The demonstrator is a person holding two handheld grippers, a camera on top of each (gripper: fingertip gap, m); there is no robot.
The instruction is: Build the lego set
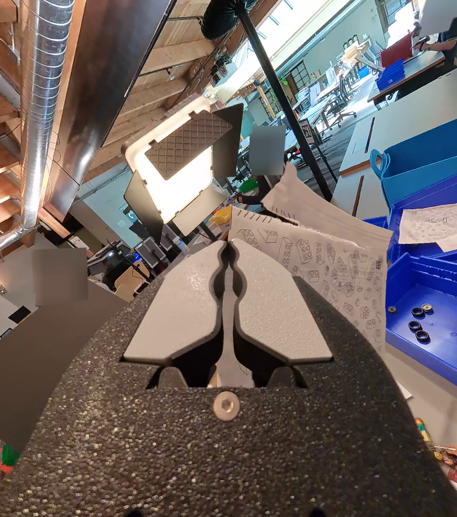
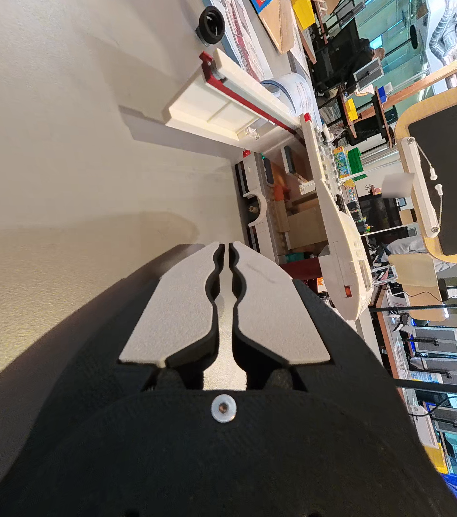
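White paper bag [image 1: 319,268] printed with brick outlines, torn open, pinched in left gripper [image 1: 228,249]; right gripper [image 2: 226,246] nearly closed, empty, near white brick model [image 2: 342,251]

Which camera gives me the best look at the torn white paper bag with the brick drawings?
The left wrist view: the paper bag fills the area right of the left tool, its torn top edge and printed side clear, and the tool is closed on its edge. The right wrist view shows none of it.
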